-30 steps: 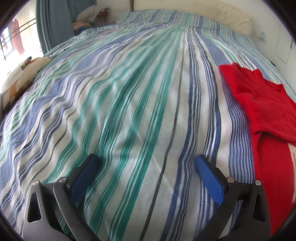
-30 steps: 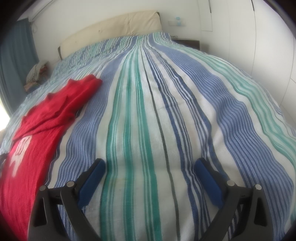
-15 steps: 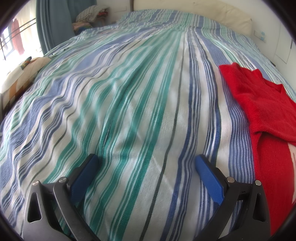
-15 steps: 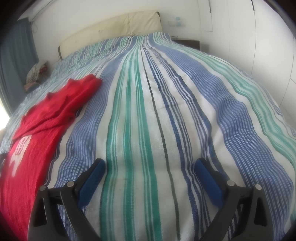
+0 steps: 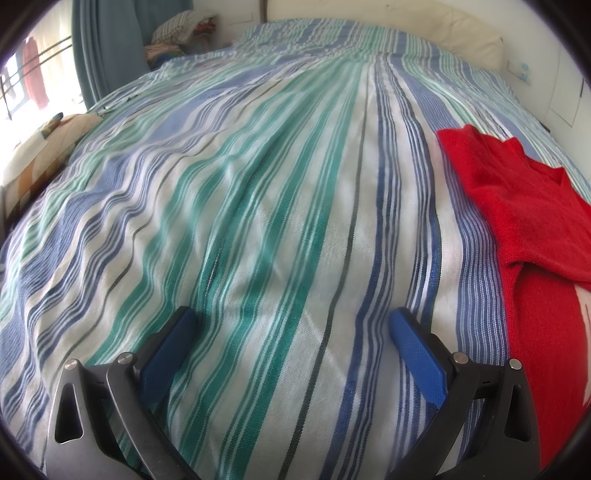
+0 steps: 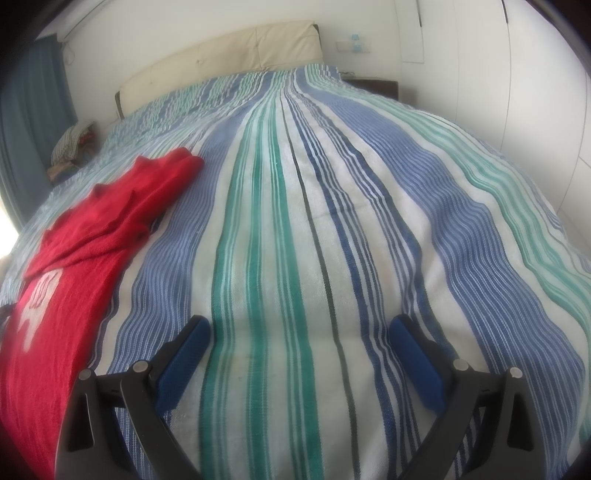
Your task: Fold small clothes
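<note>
Left tongs: spread wide, empty, held low over the striped bedspread. Right tongs: likewise spread, empty, low over the same cover. Neither touches any garment.

Task item: one red top, lying on the bed between the two tongs. It shows at the right edge of the left wrist view and at the left edge of the right wrist view. The garment lies lengthwise up the bed. A white print is visible on its body. The upper part is rumpled, with one layer lapping over the body; whether that is a sleeve folded in or a loose bunch cannot be determined. The near hem runs out of frame in both views.

Handling assessment: the fabric looks like a knit or towelling weave, soft, light and limp. It is judged to sag and drape when lifted, and will not hold a crease unaided. The textured surface should give the blue pads fair grip; slipping is unlikely. The bedspread beneath is also soft and loose, so a low pinch risks catching the cover with the garment.

Recommended hold: an outer edge or corner, such as a shoulder or hem corner, one tong set to each side, pinching a single layer clear of the cover.

Progress: folding is judged barely begun or not begun; no neat fold is evident.

Other items: headboard, curtain, a pile of cloth beside the bed.
</note>
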`<state>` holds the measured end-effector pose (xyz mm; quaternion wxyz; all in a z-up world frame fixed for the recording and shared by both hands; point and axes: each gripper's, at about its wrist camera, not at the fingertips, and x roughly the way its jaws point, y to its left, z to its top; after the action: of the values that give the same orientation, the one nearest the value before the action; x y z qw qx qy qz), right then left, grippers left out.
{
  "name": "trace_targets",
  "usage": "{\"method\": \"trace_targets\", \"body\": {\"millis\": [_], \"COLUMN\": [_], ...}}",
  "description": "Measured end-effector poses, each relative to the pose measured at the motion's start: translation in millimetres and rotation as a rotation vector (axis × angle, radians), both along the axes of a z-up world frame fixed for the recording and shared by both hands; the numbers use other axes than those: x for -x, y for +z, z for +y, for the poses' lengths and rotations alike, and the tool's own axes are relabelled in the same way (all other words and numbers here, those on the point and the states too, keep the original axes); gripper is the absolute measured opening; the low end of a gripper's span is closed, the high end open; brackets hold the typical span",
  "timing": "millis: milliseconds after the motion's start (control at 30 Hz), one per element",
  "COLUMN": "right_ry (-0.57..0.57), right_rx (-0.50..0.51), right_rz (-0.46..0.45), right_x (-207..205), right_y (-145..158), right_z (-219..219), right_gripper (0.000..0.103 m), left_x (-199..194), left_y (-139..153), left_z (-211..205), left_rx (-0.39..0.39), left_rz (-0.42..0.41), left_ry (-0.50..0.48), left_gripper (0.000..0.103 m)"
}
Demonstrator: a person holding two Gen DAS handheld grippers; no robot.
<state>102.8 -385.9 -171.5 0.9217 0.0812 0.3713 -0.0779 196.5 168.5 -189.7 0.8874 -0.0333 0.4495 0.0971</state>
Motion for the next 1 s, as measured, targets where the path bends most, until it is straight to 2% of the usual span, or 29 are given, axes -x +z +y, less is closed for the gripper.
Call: {"method": "trace_targets", "body": {"millis": [867,1000], "right_ry": [0.012,0.009], "right_rx": [0.016,0.03], "right_rz": [0.039,0.048], "right_x": [-7.9,-9.3], "right_y": [-6.7,-7.5], "right_z": [5.4,7.3], "right_gripper": [0.103,0.103], "left_x": [-4.1,-4.1], "left_y": [-0.6,-0.9], "left_z": [-1.2,3.6], "left_rx": [0.004,0.038], "left_rz": [0.008,0.013], "left_ry": [0.005,0.004], "left_gripper": [0.103,0.103]}}
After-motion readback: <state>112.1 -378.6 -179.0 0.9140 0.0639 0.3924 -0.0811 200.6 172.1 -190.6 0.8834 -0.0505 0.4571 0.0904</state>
